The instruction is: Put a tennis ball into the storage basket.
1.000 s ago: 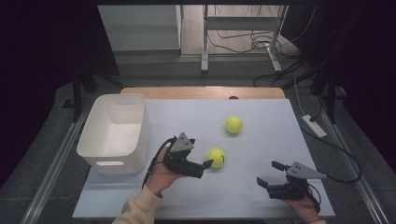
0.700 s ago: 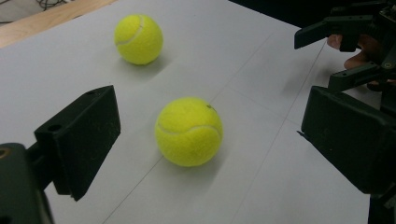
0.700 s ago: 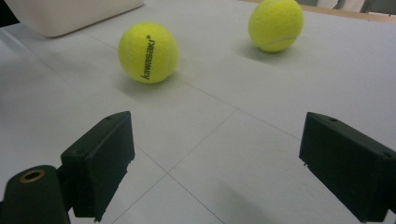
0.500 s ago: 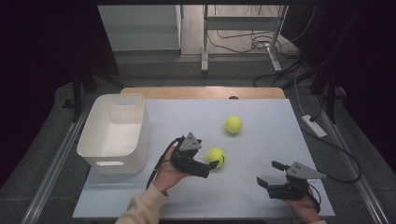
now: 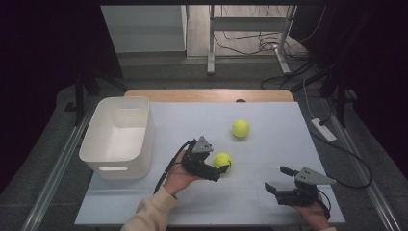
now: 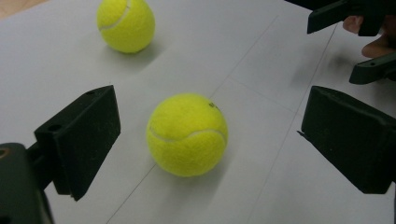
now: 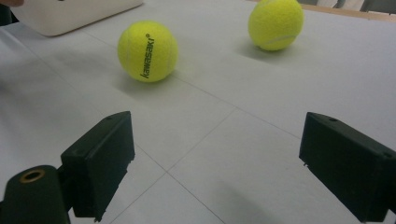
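Note:
Two yellow tennis balls lie on the white table. The nearer ball [image 5: 222,160] [image 6: 187,134] [image 7: 147,50] rests between the open jaws of my left gripper [image 5: 224,171] [image 6: 210,144], with a gap on both sides. The farther ball [image 5: 240,128] [image 6: 125,24] [image 7: 276,23] lies beyond it, toward the back. My right gripper [image 5: 278,180] [image 7: 233,170] hovers open near the table's front right with bare table between its jaws. It also appears at the top right of the left gripper view as the right gripper [image 6: 362,39].
A white plastic bin [image 5: 118,136] [image 7: 70,14] stands on the left side of the table [image 5: 269,115]. A wooden strip runs along the table's far edge. A power strip and cables lie on the floor to the right.
My left gripper has moved right and forward until its open jaws sit around the nearer ball. The right gripper has stayed almost still.

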The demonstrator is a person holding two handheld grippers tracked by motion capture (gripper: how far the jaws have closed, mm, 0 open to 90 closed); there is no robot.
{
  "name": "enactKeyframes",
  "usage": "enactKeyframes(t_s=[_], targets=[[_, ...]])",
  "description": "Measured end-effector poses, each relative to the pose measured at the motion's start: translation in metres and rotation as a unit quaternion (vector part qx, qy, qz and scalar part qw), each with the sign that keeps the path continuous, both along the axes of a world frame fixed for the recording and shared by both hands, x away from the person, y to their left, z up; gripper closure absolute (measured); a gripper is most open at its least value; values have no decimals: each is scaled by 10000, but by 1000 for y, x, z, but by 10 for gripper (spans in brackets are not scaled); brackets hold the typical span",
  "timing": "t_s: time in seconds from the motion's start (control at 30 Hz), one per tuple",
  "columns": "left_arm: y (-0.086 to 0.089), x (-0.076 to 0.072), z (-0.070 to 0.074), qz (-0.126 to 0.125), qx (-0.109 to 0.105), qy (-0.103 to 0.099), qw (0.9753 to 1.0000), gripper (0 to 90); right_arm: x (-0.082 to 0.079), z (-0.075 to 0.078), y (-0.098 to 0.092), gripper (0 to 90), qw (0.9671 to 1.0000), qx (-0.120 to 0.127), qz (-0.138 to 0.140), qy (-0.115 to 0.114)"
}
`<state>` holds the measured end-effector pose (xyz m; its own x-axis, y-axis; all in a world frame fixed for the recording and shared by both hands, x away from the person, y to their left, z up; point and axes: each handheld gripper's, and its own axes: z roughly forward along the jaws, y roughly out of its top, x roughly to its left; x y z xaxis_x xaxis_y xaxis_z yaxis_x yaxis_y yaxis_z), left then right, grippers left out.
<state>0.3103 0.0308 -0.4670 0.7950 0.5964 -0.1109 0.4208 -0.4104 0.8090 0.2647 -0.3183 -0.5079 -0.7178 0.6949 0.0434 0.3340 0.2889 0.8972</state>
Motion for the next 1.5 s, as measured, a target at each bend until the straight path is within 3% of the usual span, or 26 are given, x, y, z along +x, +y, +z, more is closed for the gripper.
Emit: enactKeyframes(t_s=[1.4, 1.5], targets=[[-22, 31, -39, 47, 299, 548, 9980, 51, 1, -1, -1, 101, 10000, -21, -5, 28], [-22, 32, -42, 50, 338, 605, 9976, 86, 1, -1, -1, 101, 10000, -25, 3, 24]])
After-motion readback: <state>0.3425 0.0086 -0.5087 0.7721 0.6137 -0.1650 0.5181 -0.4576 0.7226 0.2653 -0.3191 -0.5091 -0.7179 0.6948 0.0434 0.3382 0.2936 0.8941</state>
